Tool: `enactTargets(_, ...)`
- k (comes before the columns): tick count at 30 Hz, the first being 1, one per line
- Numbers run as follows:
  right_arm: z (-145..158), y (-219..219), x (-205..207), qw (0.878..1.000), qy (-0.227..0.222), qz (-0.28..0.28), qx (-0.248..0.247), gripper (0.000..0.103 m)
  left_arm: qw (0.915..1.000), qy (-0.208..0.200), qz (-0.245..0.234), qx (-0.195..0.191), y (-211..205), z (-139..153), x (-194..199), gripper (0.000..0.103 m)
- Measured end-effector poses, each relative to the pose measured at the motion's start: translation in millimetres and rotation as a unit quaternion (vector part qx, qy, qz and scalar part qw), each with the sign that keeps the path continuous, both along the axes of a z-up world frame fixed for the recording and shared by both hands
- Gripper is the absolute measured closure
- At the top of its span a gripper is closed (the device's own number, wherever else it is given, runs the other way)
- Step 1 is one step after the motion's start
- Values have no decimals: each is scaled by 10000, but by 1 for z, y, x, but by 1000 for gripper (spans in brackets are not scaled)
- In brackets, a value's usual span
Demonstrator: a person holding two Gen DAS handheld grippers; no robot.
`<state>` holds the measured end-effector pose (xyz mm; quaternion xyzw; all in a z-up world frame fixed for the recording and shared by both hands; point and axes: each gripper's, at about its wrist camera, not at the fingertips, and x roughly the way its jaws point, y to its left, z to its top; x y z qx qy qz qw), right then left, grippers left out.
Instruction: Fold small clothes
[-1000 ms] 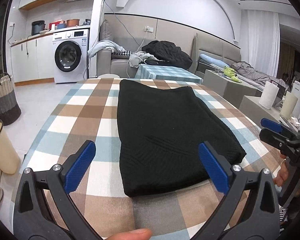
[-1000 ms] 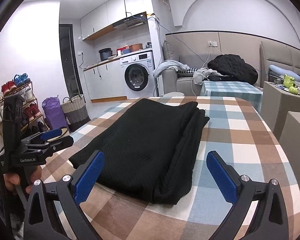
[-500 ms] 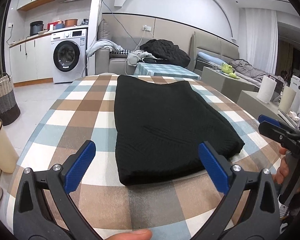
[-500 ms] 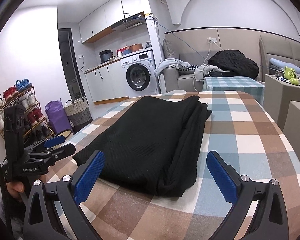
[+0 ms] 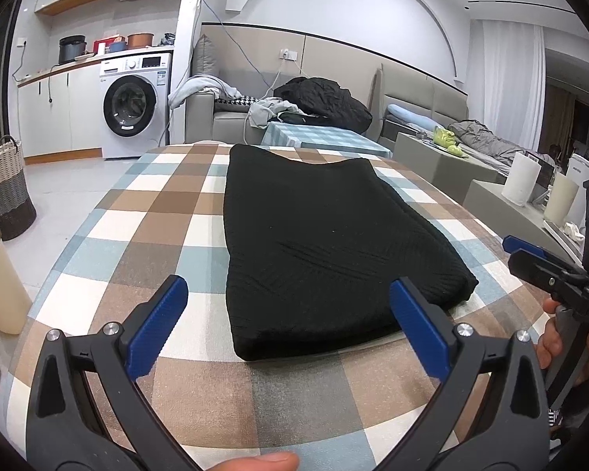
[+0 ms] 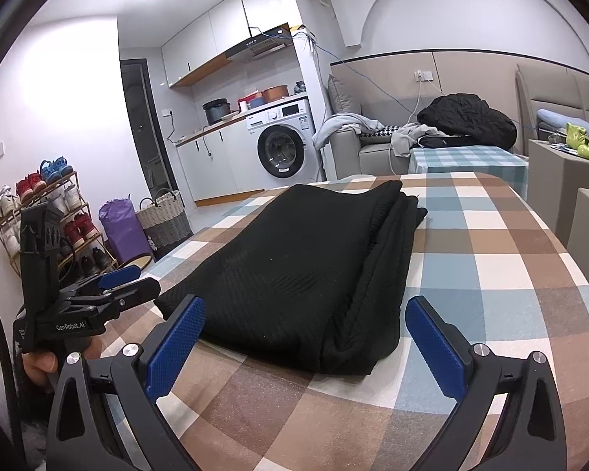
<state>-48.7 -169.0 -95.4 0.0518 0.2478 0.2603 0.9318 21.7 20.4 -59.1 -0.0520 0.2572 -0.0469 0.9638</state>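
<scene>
Over on the left stood a shoe rack (image 6: 39, 212) with red, white and blue pairs, then a purple bag (image 6: 122, 224) and a woven basket (image 6: 165, 218) on the floor beside it. Nearer to me, the left gripper (image 5: 290, 322) hung low over the near edge of the bench (image 5: 145, 212), its blue-padded jaws spread wide with nothing between them, just short of the cloth. In the middle of the checked bench lay the black knit garment (image 5: 318, 243), folded into a long flat rectangle running away from the person, its layered side edges stacked along the right (image 6: 377, 274). A few faint creases crossed its top; whether they were part of the knit pattern or just wrinkles I could not make out. Behind it, against the far wall, stood a washing machine (image 5: 135, 108) under a counter carrying pots, and to the right of that a grey sofa (image 5: 231, 117) piled with a black jacket (image 5: 326, 100) and pale clothes. The right gripper (image 6: 306, 337) was held off the garment's near right corner, its jaws likewise wide apart and gripping nothing, the fabric's end lying just ahead of them. Farther right, on a low grey surface, stood white cylinders that looked like paper rolls (image 5: 524, 178).
</scene>
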Motion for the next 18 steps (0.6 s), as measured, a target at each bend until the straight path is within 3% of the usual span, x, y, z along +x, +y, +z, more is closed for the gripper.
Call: enactTargets(18,-2,-3,2,10000,21,36,84,0,10000,-12,-4,11,-1,0,1,1)
